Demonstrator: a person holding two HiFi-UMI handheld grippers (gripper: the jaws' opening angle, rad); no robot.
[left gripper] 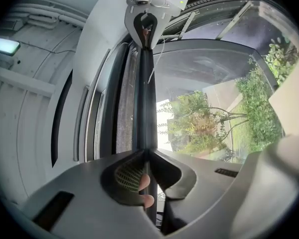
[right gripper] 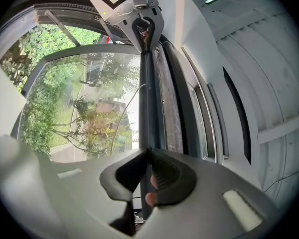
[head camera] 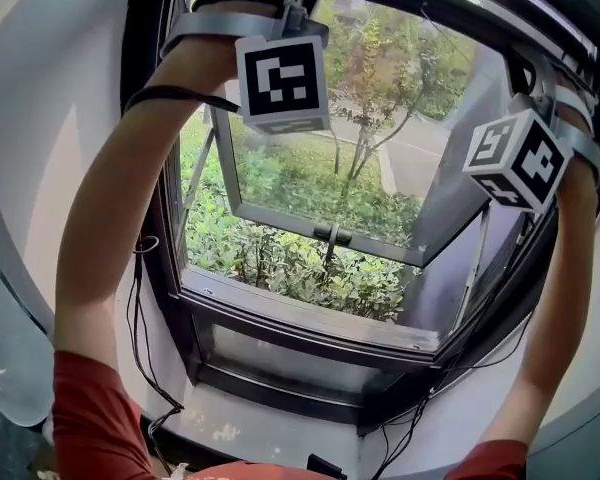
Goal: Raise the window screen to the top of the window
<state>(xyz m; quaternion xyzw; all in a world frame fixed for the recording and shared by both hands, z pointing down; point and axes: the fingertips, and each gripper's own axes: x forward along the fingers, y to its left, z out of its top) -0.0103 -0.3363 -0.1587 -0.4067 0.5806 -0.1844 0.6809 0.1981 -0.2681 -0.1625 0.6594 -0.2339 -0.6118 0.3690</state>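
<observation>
The window screen's dark bottom bar [left gripper: 145, 93] runs straight up from my left gripper [left gripper: 145, 153], whose jaws are shut on it; grey mesh [left gripper: 123, 108] shows beside the bar. At the bar's far end I see the right gripper [left gripper: 145, 21], also clamped on it. In the right gripper view the same bar [right gripper: 150, 98] rises from my right gripper [right gripper: 148, 151], shut on it, toward the left gripper [right gripper: 145, 26]. In the head view both arms reach up; the left marker cube [head camera: 282, 83] and the right marker cube [head camera: 517, 158] sit near the top of the window, with the jaws hidden.
A glass sash [head camera: 330, 168] tilts outward with a handle [head camera: 330, 233] on its lower rail; shrubs and a path lie outside. The dark window frame and sill [head camera: 310, 323] are below. Cables [head camera: 140, 298] hang at the left jamb. White wall flanks both sides.
</observation>
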